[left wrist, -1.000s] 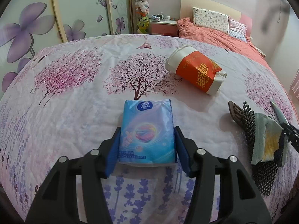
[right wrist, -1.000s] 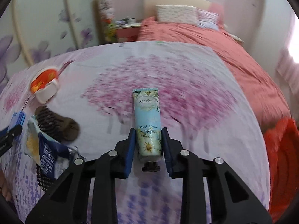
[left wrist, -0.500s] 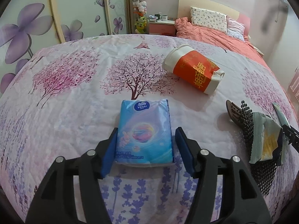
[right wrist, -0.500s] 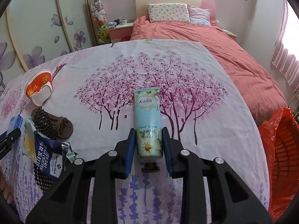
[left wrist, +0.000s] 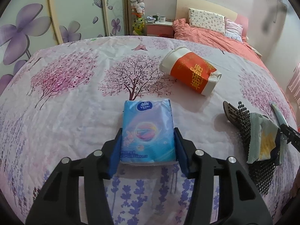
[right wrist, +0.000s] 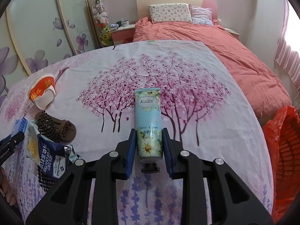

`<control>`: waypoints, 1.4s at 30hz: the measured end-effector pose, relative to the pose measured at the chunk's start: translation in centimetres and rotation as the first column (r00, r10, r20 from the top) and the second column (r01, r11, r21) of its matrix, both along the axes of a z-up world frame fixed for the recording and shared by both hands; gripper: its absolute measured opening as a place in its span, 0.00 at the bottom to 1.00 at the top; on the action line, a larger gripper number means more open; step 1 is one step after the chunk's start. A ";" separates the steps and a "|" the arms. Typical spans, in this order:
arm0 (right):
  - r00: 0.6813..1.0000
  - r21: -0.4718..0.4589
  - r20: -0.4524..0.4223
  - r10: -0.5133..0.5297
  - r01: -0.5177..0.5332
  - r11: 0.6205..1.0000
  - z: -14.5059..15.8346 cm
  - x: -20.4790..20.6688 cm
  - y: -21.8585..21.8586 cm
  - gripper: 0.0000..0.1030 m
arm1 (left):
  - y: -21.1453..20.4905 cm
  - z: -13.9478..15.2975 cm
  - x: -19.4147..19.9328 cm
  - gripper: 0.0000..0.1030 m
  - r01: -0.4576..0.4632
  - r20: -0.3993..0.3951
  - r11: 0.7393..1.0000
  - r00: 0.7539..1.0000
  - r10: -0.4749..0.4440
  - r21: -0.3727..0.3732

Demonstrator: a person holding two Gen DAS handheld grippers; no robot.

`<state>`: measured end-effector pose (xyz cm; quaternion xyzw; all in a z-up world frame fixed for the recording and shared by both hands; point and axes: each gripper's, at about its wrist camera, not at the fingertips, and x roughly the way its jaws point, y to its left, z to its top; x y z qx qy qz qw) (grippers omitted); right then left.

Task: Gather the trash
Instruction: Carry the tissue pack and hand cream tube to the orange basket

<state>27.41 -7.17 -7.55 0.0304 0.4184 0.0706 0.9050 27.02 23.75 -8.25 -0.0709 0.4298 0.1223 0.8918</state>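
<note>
The left gripper [left wrist: 147, 148] is closing on the tissue pack [left wrist: 147, 129] lying on the table [left wrist: 75, 103]. The right gripper [right wrist: 149, 146] clamps the cream tube [right wrist: 149, 120]. Neither looks like trash; binning them instead of the cup [left wrist: 189, 73] would be a mistake.

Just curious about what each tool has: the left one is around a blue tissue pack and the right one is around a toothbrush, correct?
Not quite. The right gripper is around a hand cream tube, not a toothbrush, as the right wrist view shows. The left gripper is indeed around the blue tissue pack.
</note>
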 end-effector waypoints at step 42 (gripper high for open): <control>0.886 0.213 0.321 -0.334 0.276 0.937 9.0 -12.9 -16.3 0.27 | -27.9 12.0 -5.5 0.48 0.561 0.244 0.827 0.805 -0.541 -0.015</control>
